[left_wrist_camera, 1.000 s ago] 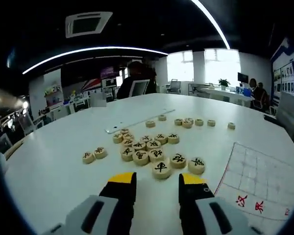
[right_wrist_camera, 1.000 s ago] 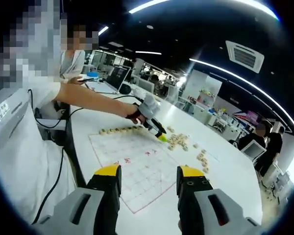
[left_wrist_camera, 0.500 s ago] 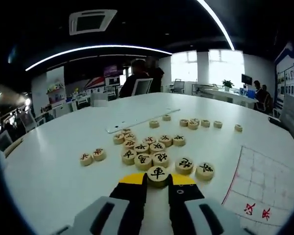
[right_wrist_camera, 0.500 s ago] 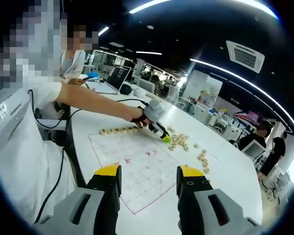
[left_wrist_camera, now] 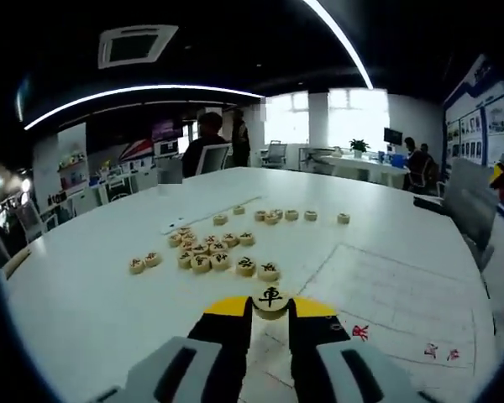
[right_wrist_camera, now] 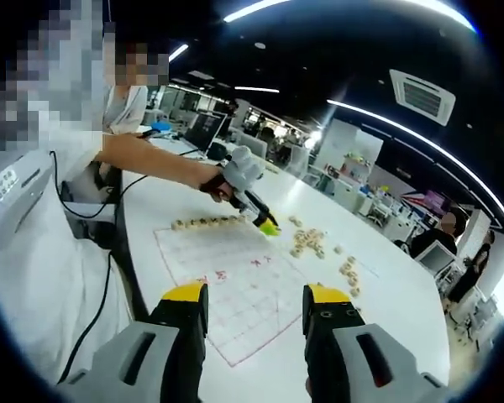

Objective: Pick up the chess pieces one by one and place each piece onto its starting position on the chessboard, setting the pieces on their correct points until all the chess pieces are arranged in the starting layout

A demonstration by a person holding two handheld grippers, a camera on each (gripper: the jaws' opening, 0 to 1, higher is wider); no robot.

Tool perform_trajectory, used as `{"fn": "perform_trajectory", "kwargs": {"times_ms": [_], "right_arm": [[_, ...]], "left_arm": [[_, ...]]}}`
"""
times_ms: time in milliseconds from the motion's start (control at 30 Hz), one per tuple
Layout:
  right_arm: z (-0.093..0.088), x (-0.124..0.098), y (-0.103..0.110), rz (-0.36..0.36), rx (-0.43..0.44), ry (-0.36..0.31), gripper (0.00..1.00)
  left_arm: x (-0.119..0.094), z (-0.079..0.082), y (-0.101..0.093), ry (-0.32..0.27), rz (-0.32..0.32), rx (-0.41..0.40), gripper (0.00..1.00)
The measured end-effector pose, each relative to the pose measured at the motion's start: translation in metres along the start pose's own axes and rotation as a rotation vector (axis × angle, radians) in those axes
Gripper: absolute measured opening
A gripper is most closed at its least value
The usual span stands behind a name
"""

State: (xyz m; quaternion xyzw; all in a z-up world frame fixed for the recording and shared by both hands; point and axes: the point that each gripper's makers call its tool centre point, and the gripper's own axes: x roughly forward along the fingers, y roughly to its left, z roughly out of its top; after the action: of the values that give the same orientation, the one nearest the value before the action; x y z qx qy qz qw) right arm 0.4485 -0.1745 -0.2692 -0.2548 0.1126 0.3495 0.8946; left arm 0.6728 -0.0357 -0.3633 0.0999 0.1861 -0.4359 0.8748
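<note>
Moved since the earlier frame: left tongs [left_wrist_camera: 270, 307], spread apart on the desk a second ago, now clench one round pale wooden chess piece with a black character [left_wrist_camera: 270, 299] and carry it off the surface, away from the heap.
Left gripper view, step in hand: pick is done, by my reading; carry toward the white paper chessboard with a thin printed grid and red characters [left_wrist_camera: 403, 294] is under way.
Left gripper view, loose pieces: cluster of pale wooden discs [left_wrist_camera: 203, 256] lies well apart on the white round desk [left_wrist_camera: 76, 294], with a further short row [left_wrist_camera: 277, 216] beyond it.
Left gripper view, next move: likely a lowering onto the piece's starting point on the grid, flat and face up, then release; which point I cannot tell.
Left gripper view, room: board's near corner sits just beside the tongs; bare desk lies left; board's far side runs close to the desk edge at right.
Right gripper view, right tongs [right_wrist_camera: 255, 311]: released, jaws apart and gripping nothing, held above the board's near corner.
Right gripper view, left tongs [right_wrist_camera: 267, 225]: a person's hand holds them over the board's far edge [right_wrist_camera: 227, 273].
Right gripper view, placed pieces: short row of discs [right_wrist_camera: 203, 222] already lines the board's far-left edge.
Right gripper view, room: middle of the grid is bare; the person's body stands close at left.
</note>
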Motion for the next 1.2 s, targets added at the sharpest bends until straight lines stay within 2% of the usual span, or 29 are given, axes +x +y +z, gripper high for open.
{"fn": "perform_trajectory", "kwargs": {"times_ms": [233, 267, 467, 567, 700, 800, 833, 1000, 1133, 1200], "right_arm": [[0.001, 0.0, 0.003, 0.016, -0.004, -0.003, 0.48], [0.001, -0.001, 0.003, 0.017, -0.005, -0.003, 0.48], [-0.003, 0.002, 0.012, 0.053, -0.02, 0.004, 0.48], [-0.003, 0.004, 0.019, 0.074, -0.037, 0.011, 0.48], [0.001, 0.003, 0.017, 0.068, -0.032, -0.006, 0.47], [0.001, 0.003, 0.018, 0.071, -0.033, -0.007, 0.48], [0.001, 0.003, 0.021, 0.082, -0.037, -0.009, 0.48], [0.001, 0.003, 0.04, 0.176, -0.038, -0.04, 0.49], [-0.007, 0.005, 0.051, 0.218, -0.071, -0.01, 0.49], [-0.008, 0.005, 0.054, 0.229, -0.082, -0.004, 0.49]], "left_arm": [[-0.047, -0.013, -0.035, -0.019, -0.087, 0.015, 0.2], [-0.06, -0.016, -0.041, -0.027, -0.102, 0.015, 0.2], [-0.101, -0.027, -0.052, -0.062, -0.152, -0.006, 0.2], [-0.119, -0.037, -0.056, -0.065, -0.177, -0.005, 0.2], [-0.144, -0.058, -0.074, -0.036, -0.269, 0.027, 0.2], [-0.154, -0.068, -0.081, -0.028, -0.299, 0.038, 0.2], [-0.16, -0.072, -0.089, -0.022, -0.335, 0.043, 0.2], [-0.177, -0.081, -0.11, -0.02, -0.427, 0.075, 0.2], [-0.182, -0.093, -0.122, 0.019, -0.468, 0.132, 0.2], [-0.183, -0.102, -0.126, 0.057, -0.489, 0.142, 0.2]]}}
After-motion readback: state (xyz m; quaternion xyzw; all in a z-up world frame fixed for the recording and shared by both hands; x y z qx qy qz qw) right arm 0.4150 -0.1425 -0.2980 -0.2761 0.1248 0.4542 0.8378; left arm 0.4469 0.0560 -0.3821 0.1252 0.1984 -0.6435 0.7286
